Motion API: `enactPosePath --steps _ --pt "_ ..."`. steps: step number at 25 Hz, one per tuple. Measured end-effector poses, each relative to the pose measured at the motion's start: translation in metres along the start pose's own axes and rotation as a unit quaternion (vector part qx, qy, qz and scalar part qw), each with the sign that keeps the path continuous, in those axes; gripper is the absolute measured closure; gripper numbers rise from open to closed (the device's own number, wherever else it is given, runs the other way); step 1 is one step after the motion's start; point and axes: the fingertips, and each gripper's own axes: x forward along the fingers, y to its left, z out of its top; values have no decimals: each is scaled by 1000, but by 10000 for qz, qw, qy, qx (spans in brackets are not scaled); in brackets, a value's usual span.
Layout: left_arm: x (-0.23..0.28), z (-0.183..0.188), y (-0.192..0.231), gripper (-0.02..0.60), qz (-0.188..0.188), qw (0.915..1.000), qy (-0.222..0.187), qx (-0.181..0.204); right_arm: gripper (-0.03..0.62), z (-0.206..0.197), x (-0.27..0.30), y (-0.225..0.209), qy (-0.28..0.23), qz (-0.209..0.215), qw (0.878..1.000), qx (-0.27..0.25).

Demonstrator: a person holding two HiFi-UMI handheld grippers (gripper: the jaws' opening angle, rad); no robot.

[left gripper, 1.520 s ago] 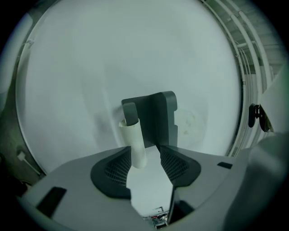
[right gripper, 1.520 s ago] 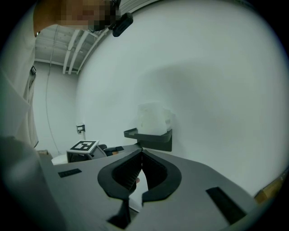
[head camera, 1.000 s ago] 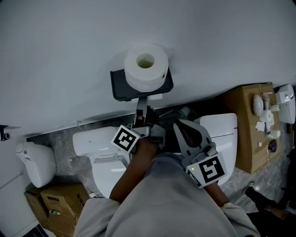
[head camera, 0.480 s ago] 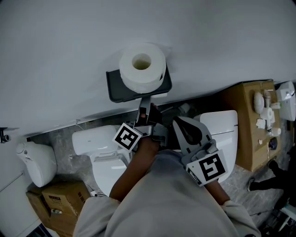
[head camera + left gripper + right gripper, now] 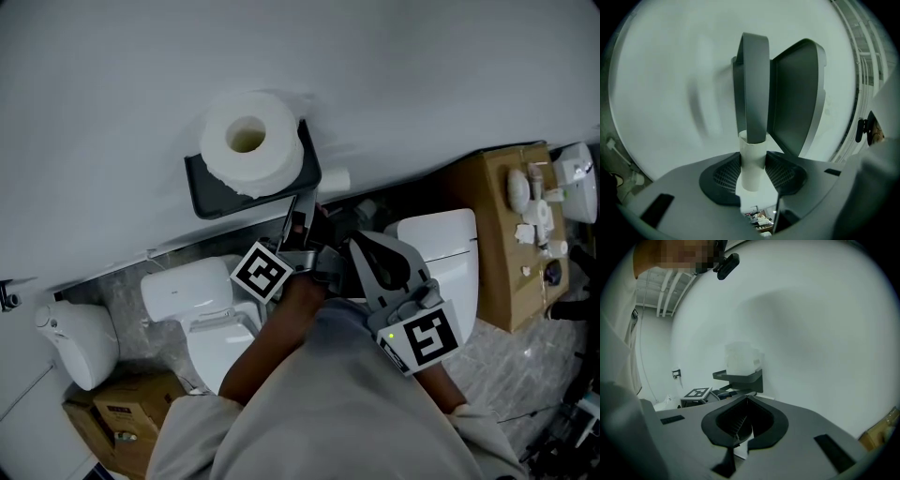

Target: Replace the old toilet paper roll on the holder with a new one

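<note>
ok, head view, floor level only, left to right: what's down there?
white fixture → white toilet → second white toilet → tall cardboard box with small white parts on top. I left out the brown box at bottom left because it overlaps the first two.

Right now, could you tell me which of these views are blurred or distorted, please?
Head view: dim, flat light; the white toilet paper roll is crisp. Left gripper view: fisheye, black corners, smeared shadow on the white wall; short white cardboard tube sharp. Right gripper view: same fisheye; that roll is hazy against the wall.
</note>
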Motion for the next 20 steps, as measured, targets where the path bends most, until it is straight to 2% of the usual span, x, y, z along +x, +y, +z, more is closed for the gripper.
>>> enactPosePath --steps 12,20 --pt "26 -56 -2 414 -90 9974 716 -5 577 -3 -23 -40 -5 -516 9985 167" --pt "9 -70 7 416 181 9949 976 196 577 -7 -24 -43 -7 -538 9983 214"
